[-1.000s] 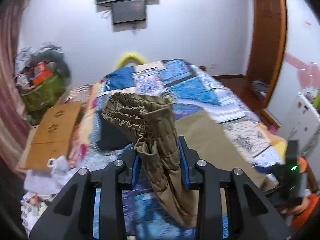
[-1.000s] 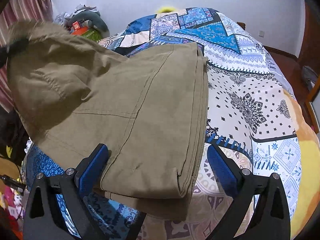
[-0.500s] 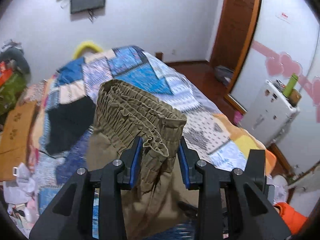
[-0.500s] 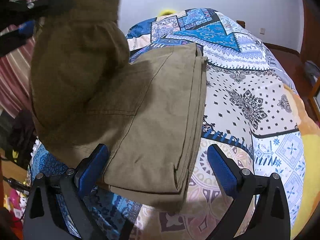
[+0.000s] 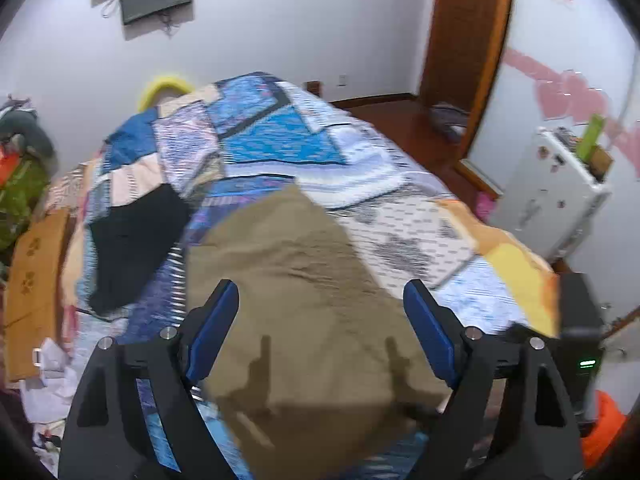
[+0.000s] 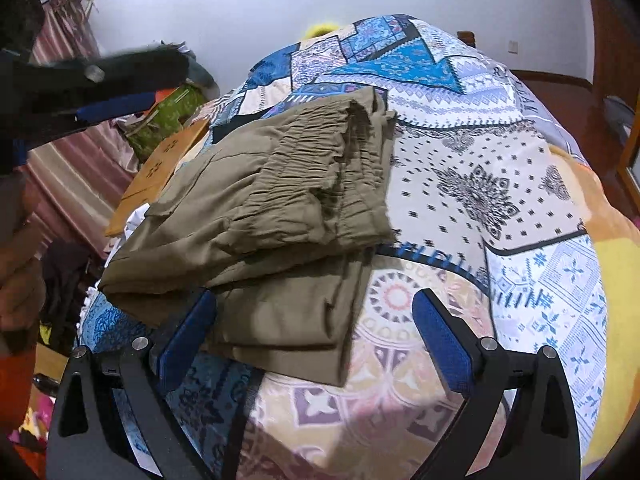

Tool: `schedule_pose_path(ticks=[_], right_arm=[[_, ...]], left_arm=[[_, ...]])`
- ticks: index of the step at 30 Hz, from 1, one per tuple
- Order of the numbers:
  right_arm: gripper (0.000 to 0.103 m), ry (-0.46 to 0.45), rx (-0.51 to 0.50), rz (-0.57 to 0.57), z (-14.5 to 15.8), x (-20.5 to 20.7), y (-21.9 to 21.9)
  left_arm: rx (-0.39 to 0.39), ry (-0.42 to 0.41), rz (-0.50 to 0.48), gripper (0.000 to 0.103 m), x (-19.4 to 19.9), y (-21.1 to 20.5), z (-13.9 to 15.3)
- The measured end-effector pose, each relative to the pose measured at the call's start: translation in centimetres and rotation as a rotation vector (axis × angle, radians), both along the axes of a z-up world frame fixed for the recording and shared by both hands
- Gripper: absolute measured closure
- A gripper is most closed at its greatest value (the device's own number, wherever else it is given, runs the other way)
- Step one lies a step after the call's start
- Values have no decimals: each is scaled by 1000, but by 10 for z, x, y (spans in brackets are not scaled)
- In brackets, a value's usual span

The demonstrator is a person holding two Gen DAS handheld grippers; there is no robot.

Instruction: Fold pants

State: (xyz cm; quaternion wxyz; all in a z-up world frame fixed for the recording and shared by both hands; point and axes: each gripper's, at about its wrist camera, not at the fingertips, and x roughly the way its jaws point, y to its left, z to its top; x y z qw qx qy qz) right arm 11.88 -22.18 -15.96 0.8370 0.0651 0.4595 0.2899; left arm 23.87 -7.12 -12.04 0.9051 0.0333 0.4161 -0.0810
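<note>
The olive pants [image 6: 280,208] lie folded on the patchwork bedspread [image 6: 480,160], the gathered elastic waistband on top of the flat leg layers. My left gripper [image 5: 320,292] hovers above the pants [image 5: 288,248]; its jaws are opening, and the cloth lies below them, untouched by the blue pads. In the right wrist view the left gripper [image 6: 172,80] shows at the upper left, clear of the fabric. My right gripper [image 6: 316,300] stands open over the near edge of the stack, holding nothing.
A black garment [image 5: 132,240] lies on the bedspread [image 5: 280,140] left of the pants. Cardboard [image 5: 32,280] and piled clutter line the bed's left side. A white appliance [image 5: 548,200] stands at the right by a wooden door frame. A hand [image 6: 20,280] shows at the left edge.
The left gripper let go of the waistband and its jaws spread wide. The raised top of the pants dropped flat onto the folded legs. The right gripper hardly moved.
</note>
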Motion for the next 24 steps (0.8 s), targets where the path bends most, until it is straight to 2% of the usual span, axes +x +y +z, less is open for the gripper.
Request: schedule_pose_path(ticks=[3,8,13,18,20,22,24], right_arm=[[5,7,-2,-28,-2,2,-8],[5,27,5,-74,0,8,-25],[5,15,-9,-111,7,15,-37],[5,5,-14,-160,12,20,-44],[5,10,-13,-176,12,20,-48],[5,14,-14,-184,13,20,-49],[5,13,-20,-190,14,18,-49]], left_arm=[[40,15,51,9,23,26,-12],[85,116,140,9,71,70,-46],[83,193,210,9,112,102,-75],[185,303,252,9,160,115,-123],[217,342,224,8,165,116,-141],[259,292,195,7,155,115,-142],[277,283,207,7,145,117,-140]])
